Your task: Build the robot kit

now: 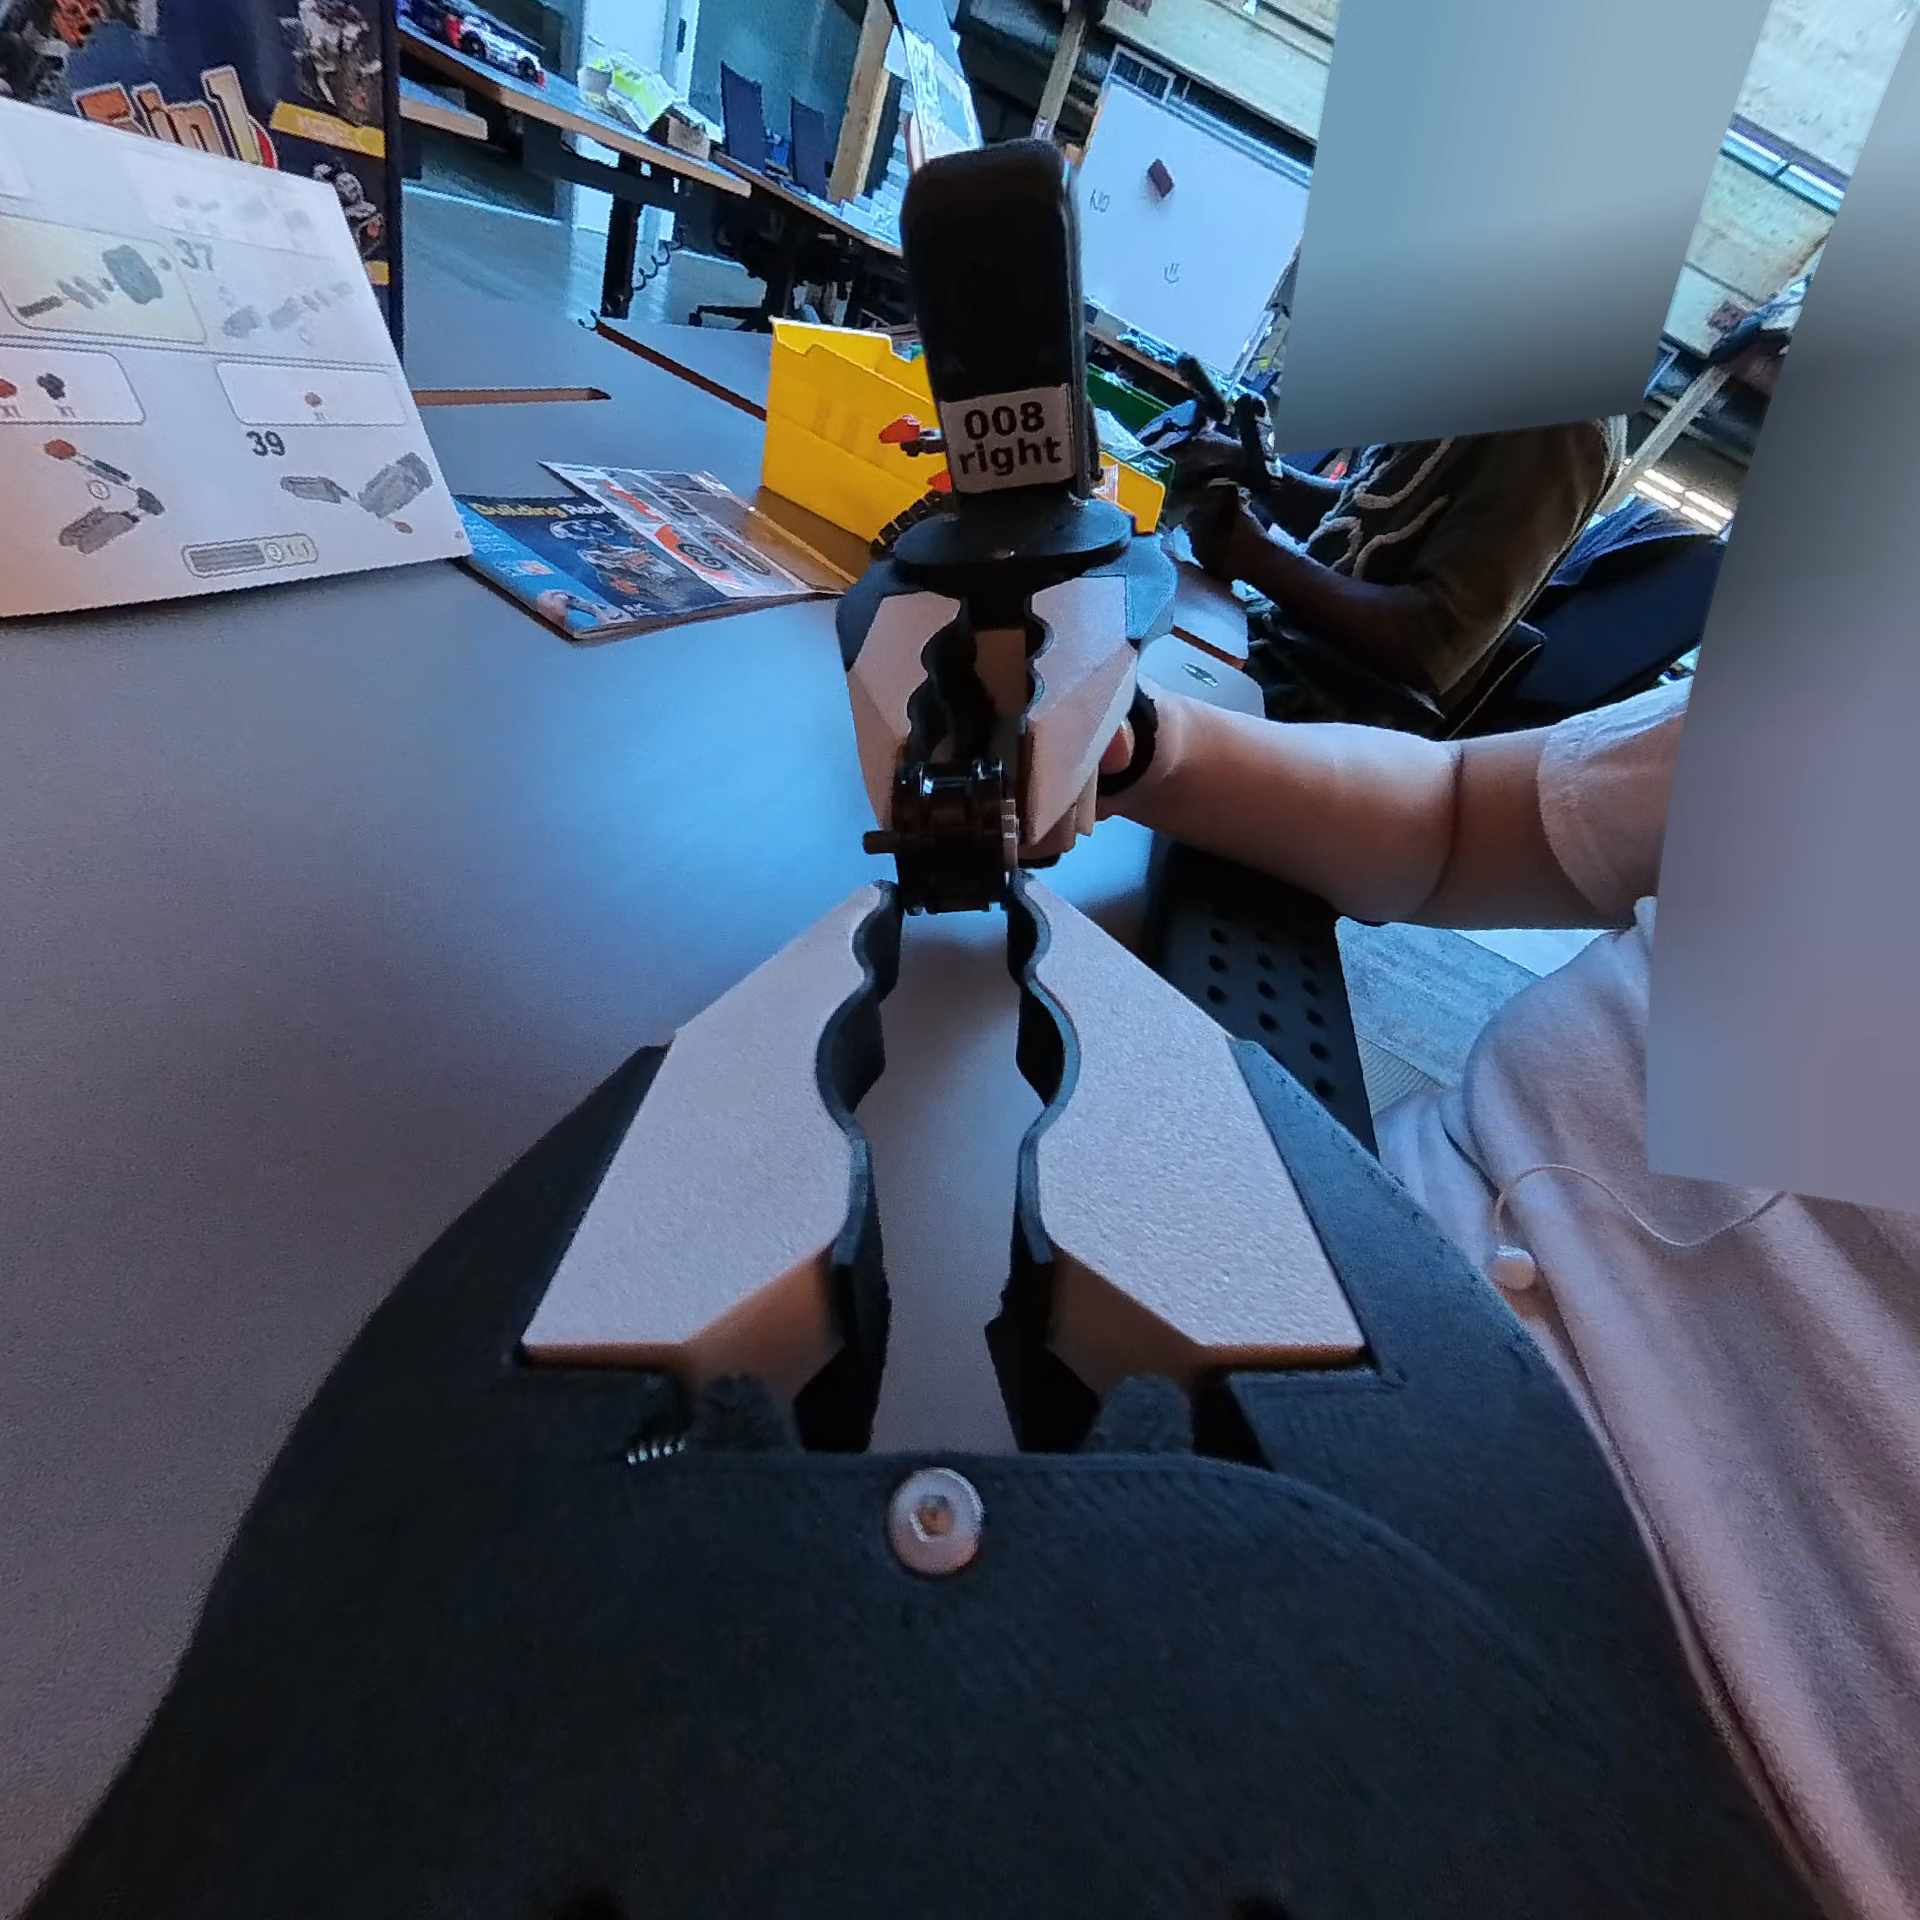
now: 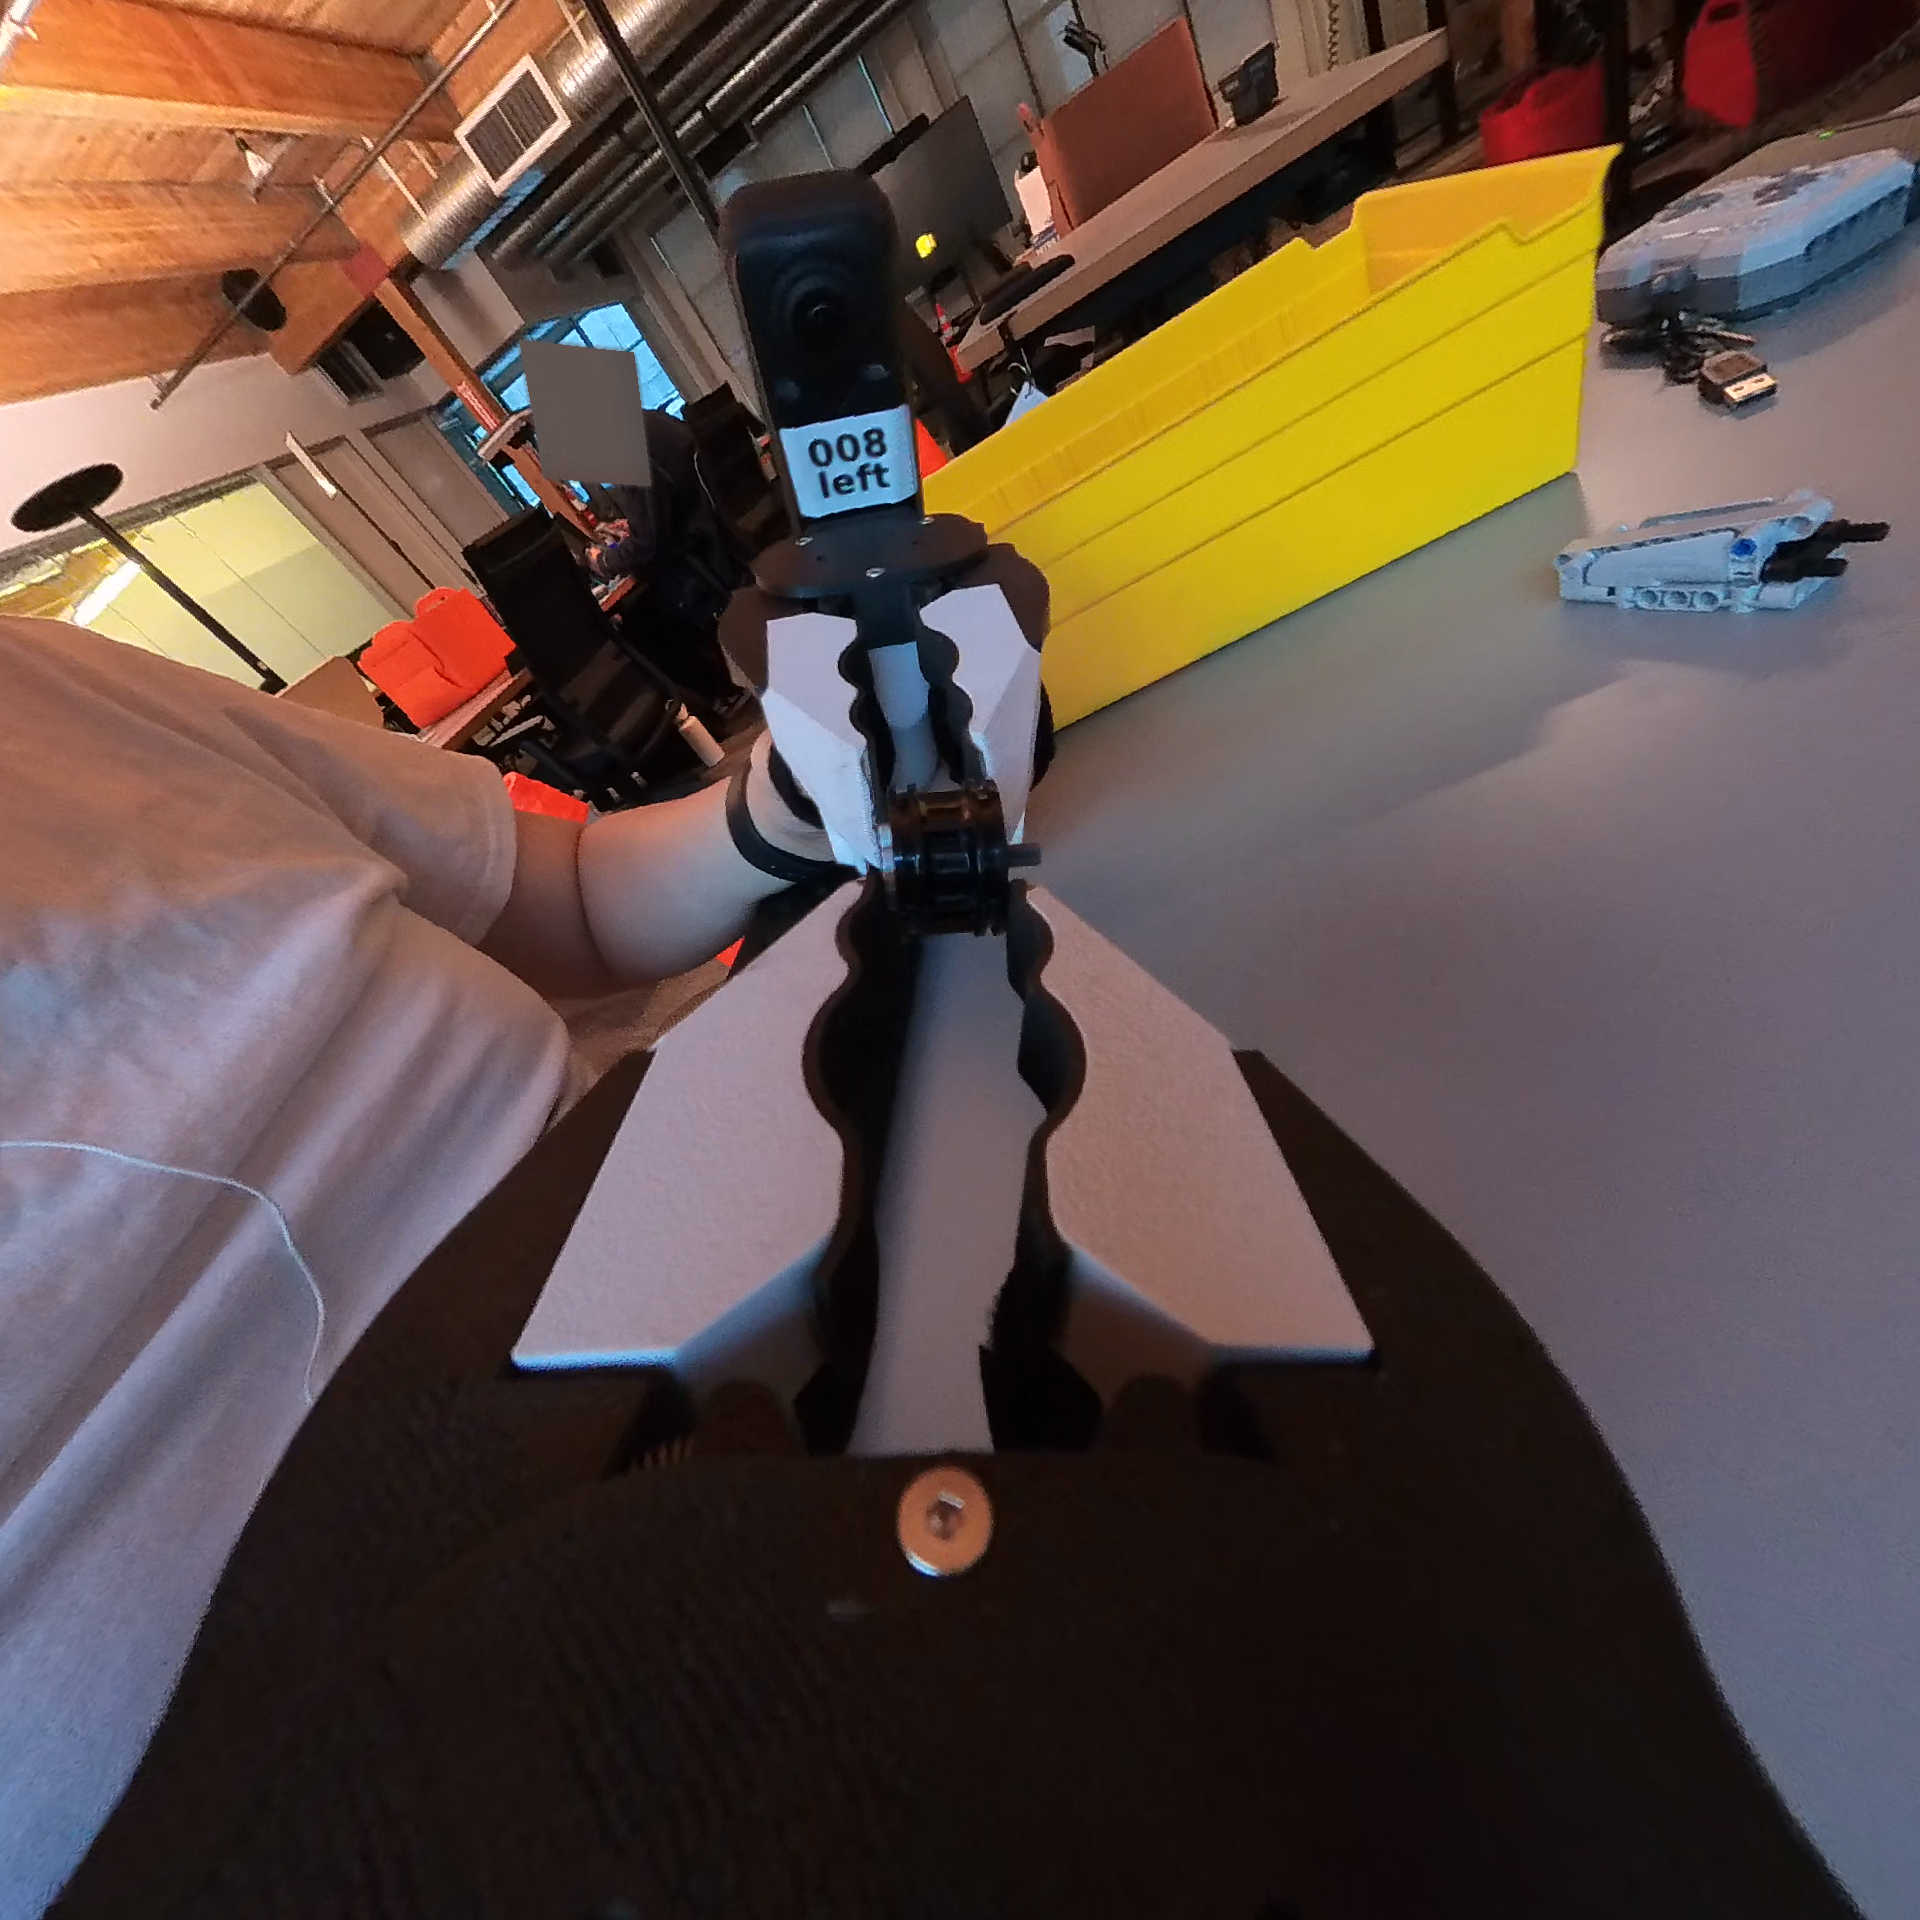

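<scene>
A small black wheel-like toy-brick part with an axle [image 1: 951, 836] hangs above the grey table [image 1: 416, 831], pinched from both ends. My left gripper [image 1: 953, 896] is closed on its near end in the left wrist view. The right gripper [image 1: 966, 821] faces it from the far side and grips the same part. In the right wrist view the part [image 2: 945, 862] sits between my right gripper's [image 2: 943, 896] tips, with the left gripper [image 2: 940, 805] opposite, also on it. A hand holds each gripper.
A yellow bin [image 2: 1299, 436] stands behind the grippers and also shows in the left wrist view [image 1: 831, 436]. An instruction sheet [image 1: 187, 395] and booklet [image 1: 623, 551] lie at the left. A grey brick assembly [image 2: 1704, 566], a grey device [image 2: 1756, 239] and keys [image 2: 1704, 358] lie at the right. The grey brick assembly [image 2: 1704, 566] is about equally far from each gripper, around 25 cm.
</scene>
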